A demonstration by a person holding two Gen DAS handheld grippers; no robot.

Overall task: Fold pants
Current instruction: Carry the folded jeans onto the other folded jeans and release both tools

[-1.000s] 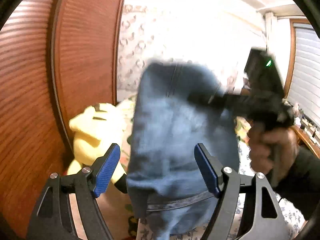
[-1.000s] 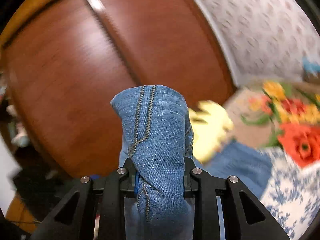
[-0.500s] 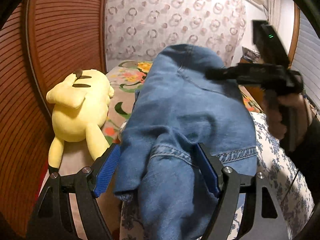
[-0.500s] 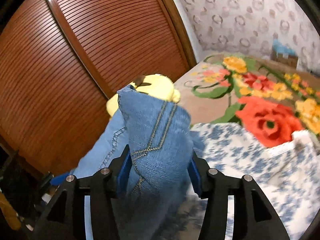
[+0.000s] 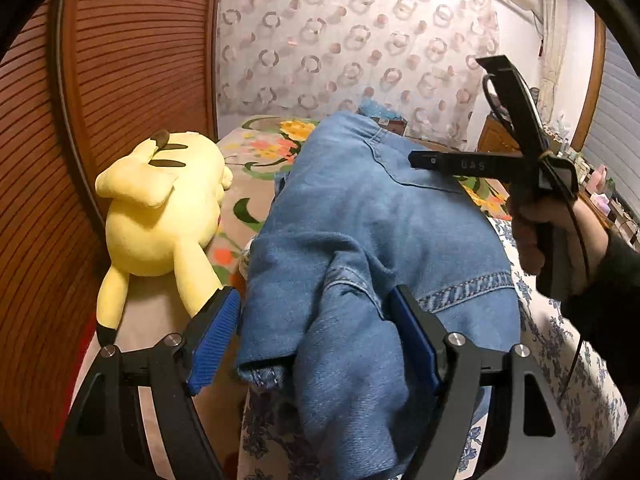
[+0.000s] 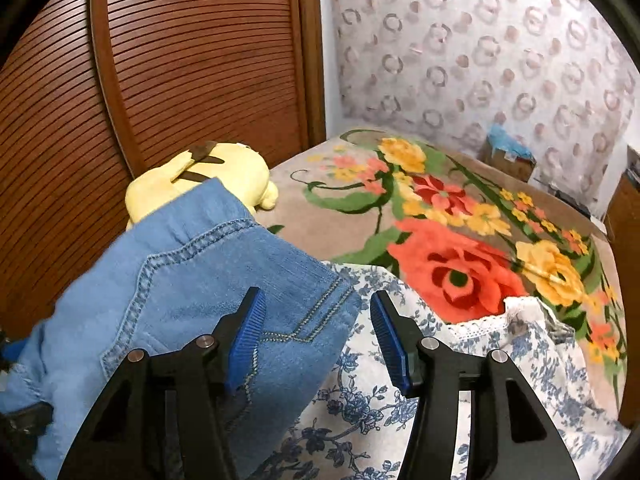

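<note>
The left gripper point(image 5: 316, 332) stands with its blue-padded fingers point(image 5: 212, 340) spread wide, and a bunched fold of the blue denim pants point(image 5: 372, 232) lies heaped in the gap between them; the cloth touches or nearly touches the right-hand pad, while the left-hand pad stands just clear of the fabric, so the jaws are parted and not pinching. The right gripper point(image 6: 318, 336) is likewise spread open, its left pad resting over the hem corner of the pants point(image 6: 192, 300) and its right pad above the blue-and-white floral sheet point(image 6: 360, 408), with nothing clamped between them. In the left wrist view the right gripper point(image 5: 424, 159) shows from the side as a black tool reaching over the top of the denim, held by the person's right hand point(image 5: 536, 236). The pants lie in a folded, rumpled heap on the floral sheet, with a stitched waistband or hem seam running across the pile. Just beside the pants, towards the wooden louvred door point(image 6: 180, 60), lies a yellow plush toy point(image 5: 160, 208) on its back or side, partly hidden behind the denim in the right wrist view. Past the sheet spreads a tan blanket point(image 6: 460, 240) with large red, orange and yellow flowers. At its far edge, against the wall with ring-patterned wallpaper point(image 6: 460, 60), stands a cardboard box point(image 6: 508, 160) with something light blue showing at its top; what it is cannot be told.
</note>
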